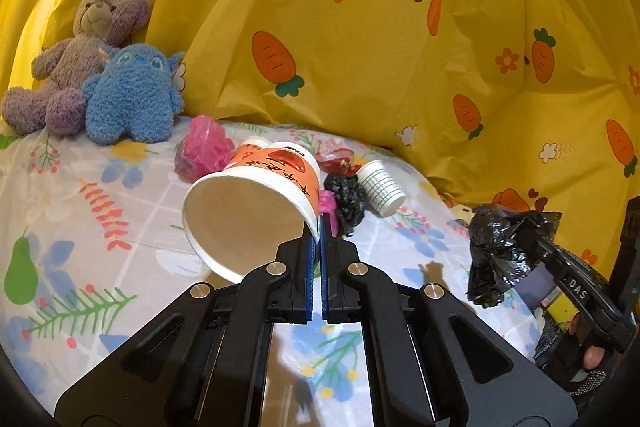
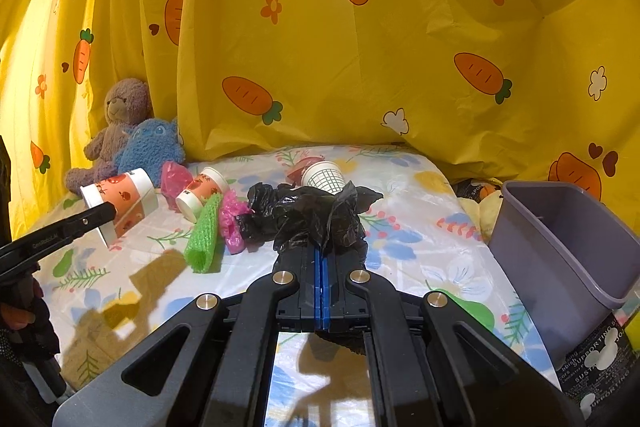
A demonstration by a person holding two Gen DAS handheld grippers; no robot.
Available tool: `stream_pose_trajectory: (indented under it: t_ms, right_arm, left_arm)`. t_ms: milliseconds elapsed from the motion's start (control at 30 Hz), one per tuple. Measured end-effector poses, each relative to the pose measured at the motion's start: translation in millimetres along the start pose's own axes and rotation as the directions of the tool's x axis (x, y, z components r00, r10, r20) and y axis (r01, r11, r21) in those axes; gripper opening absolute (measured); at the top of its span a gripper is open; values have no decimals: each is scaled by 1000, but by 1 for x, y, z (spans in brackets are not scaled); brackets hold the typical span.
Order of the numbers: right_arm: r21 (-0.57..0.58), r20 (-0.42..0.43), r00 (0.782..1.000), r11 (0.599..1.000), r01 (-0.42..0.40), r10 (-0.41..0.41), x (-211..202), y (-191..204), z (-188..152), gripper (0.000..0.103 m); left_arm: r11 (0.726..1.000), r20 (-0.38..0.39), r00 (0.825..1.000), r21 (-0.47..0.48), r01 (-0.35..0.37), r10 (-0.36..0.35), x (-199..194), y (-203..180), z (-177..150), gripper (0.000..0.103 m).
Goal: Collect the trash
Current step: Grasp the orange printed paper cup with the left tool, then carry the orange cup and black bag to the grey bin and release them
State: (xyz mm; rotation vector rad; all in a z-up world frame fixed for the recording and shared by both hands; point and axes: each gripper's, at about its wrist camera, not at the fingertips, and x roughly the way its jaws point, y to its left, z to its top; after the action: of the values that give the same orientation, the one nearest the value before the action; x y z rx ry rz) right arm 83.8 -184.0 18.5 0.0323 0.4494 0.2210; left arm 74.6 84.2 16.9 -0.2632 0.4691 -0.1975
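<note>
Left tool [image 1: 319,227] is clamped on the rim of an orange paper cup [image 1: 256,199], and right tool [image 2: 321,251] is pinching a crinkly black plastic bag [image 2: 316,215] above the glossy floral tabletop [image 2: 400,227].

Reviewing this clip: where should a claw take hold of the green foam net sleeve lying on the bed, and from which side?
Grip the green foam net sleeve across its narrow middle, coming from above. It lies flat, a long soft tube, its far end against the orange-printed paper cup and its right side beside the crumpled pink plastic bag; its left side looks open.
</note>
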Motion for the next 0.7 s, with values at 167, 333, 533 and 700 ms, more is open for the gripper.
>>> stream_pose_trajectory:
  t_ms: [167,333,533,700]
  right_arm:
    - [5,21,1000,1000,8,-8,-13,-6,3,2]
    - [-14,38,998,998,54,-53,-23,-15,9,2]
    - [-5,70,984,986,164,-163,-36,-44,22,2]
    - [34,78,958,961,275,-277,-42,-83,33,2]
  left_arm:
    - [997,17,998,54,56,-57,-8,-34,5,2]
    - [983,-2,987,99,157,-158,-5,-75,8,2]
    - [943,-44,961,186,275,-272,13,-139,15,2]
    - [898,-110,920,203,390,-375,43,-187,21,2]
